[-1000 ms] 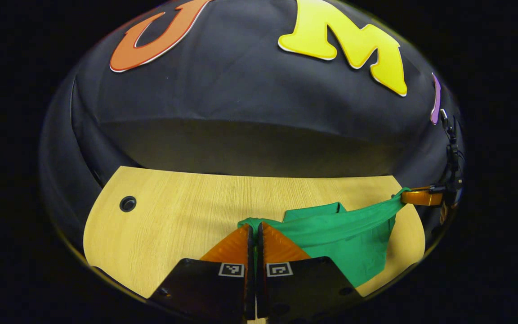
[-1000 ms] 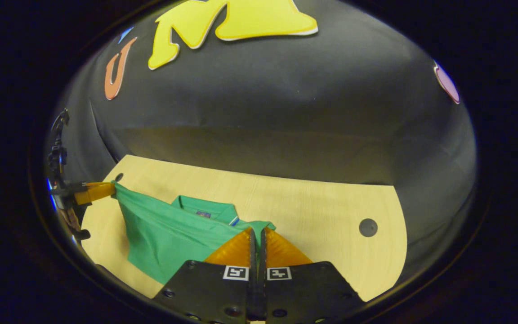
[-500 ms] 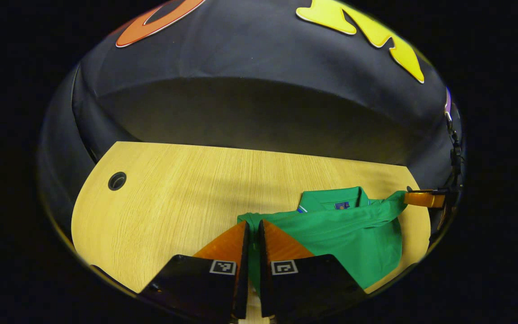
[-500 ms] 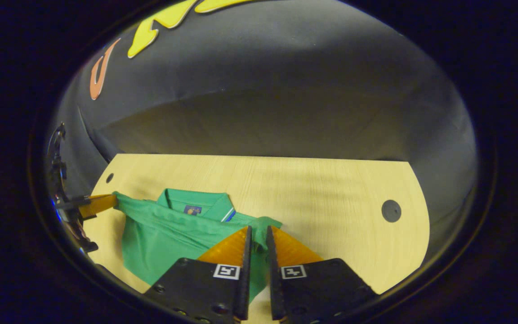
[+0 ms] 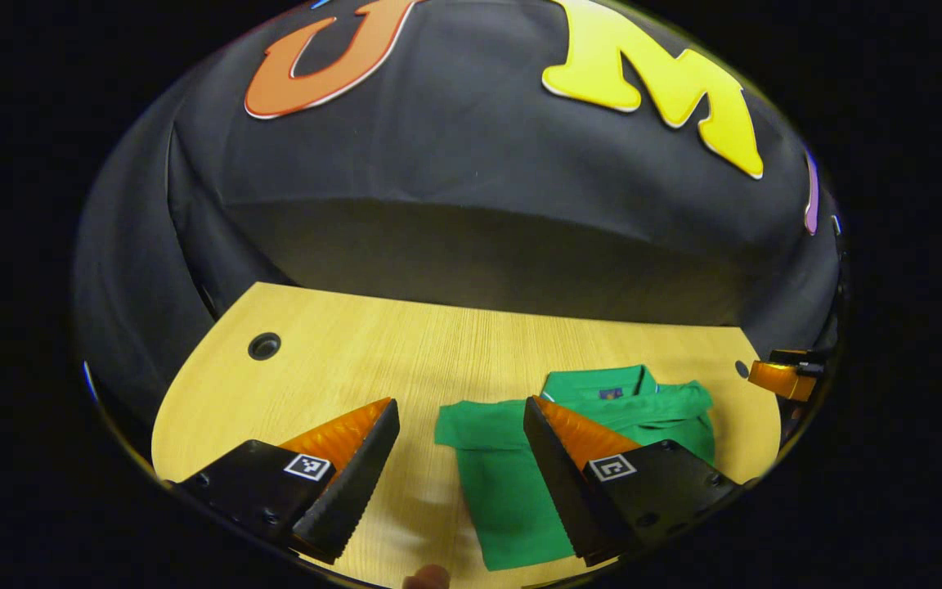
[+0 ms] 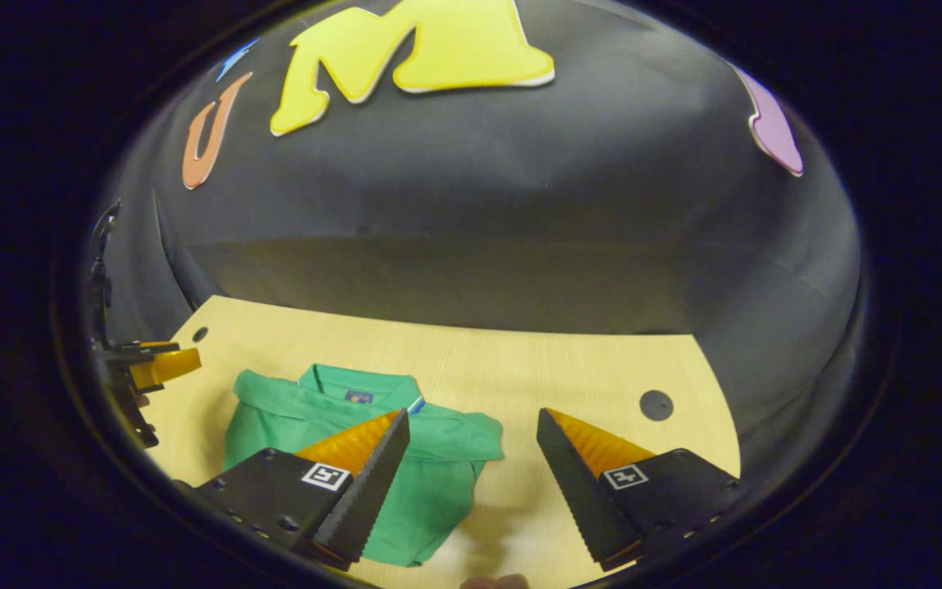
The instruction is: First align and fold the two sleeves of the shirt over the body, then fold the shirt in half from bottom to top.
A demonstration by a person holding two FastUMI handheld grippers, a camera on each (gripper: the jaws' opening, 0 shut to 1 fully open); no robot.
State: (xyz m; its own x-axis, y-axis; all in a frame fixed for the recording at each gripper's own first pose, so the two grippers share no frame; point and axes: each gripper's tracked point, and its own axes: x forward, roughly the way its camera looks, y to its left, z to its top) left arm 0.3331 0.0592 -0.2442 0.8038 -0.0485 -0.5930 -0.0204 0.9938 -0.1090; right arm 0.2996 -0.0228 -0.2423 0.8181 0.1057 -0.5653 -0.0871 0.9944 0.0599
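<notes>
The green polo shirt [image 5: 504, 483] lies folded on the wooden table [image 5: 340, 376], its collar [image 5: 602, 384] toward the far side and a folded layer resting just below the collar. My left gripper [image 5: 460, 402] stands open above the shirt's left edge, holding nothing. In the right gripper view, the shirt [image 6: 438, 478] lies at lower left with its collar [image 6: 356, 386] at the back. My right gripper [image 6: 473, 413] is open over the shirt's right edge, nothing between its fingers. Each view shows the other gripper at its rim: the right gripper [image 5: 782, 378] and the left gripper [image 6: 156, 366].
Round cable holes sit in the tabletop at the far left [image 5: 264, 346] and far right [image 6: 656, 404]. The black booth wall rises right behind the table's far edge. A fingertip [image 5: 426, 578] shows at the bottom rim.
Both grippers have opened and let go of the shirt's edge. That edge now lies flat on the shirt near the collar, and both grippers have pulled back and risen.
</notes>
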